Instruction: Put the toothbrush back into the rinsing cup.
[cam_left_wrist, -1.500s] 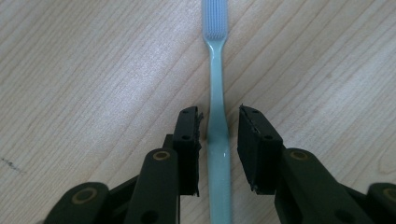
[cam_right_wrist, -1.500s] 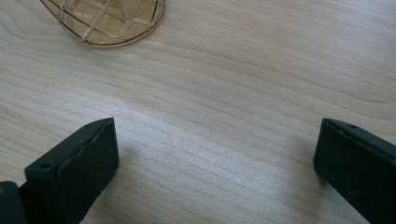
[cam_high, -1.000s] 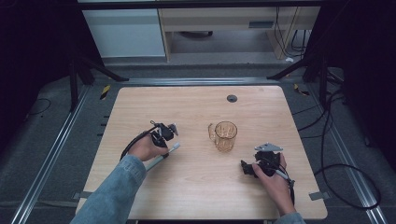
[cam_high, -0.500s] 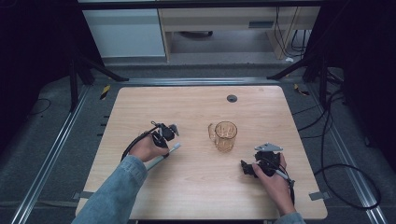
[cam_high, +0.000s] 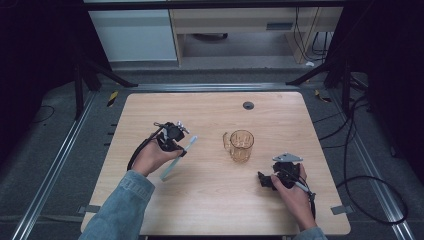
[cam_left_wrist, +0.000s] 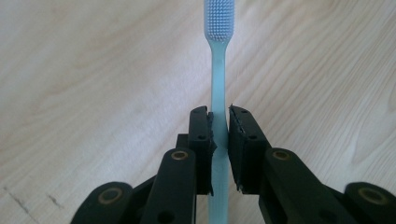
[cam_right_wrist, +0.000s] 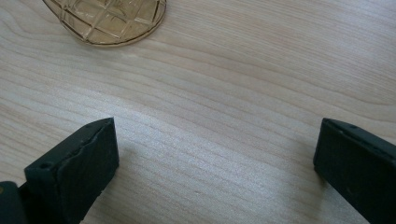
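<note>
My left gripper (cam_high: 178, 149) is shut on a pale blue toothbrush (cam_high: 176, 160) at the table's left middle. In the left gripper view the pads (cam_left_wrist: 239, 135) clamp the handle, and the bristle head (cam_left_wrist: 220, 18) points away over the wood. The toothbrush (cam_left_wrist: 218, 70) hangs slanted above the table (cam_high: 210, 200). An amber cut-glass mug (cam_high: 241, 145) stands upright near the centre, handle to its left. My right gripper (cam_high: 263, 181) rests on the table to the mug's lower right, jaws wide open with nothing between them (cam_right_wrist: 215, 140). The mug's base (cam_right_wrist: 107, 18) lies just ahead of it.
A small black round grommet (cam_high: 248, 105) sits in the tabletop near the far edge. Metal rails and cables run along the dark floor on both sides. A white cabinet (cam_high: 135, 35) and a shelf stand beyond the table.
My left hand has risen a little with the toothbrush in its jaws, so the brush now hangs slanted off the wood. The right hand and the mug have stayed put.
</note>
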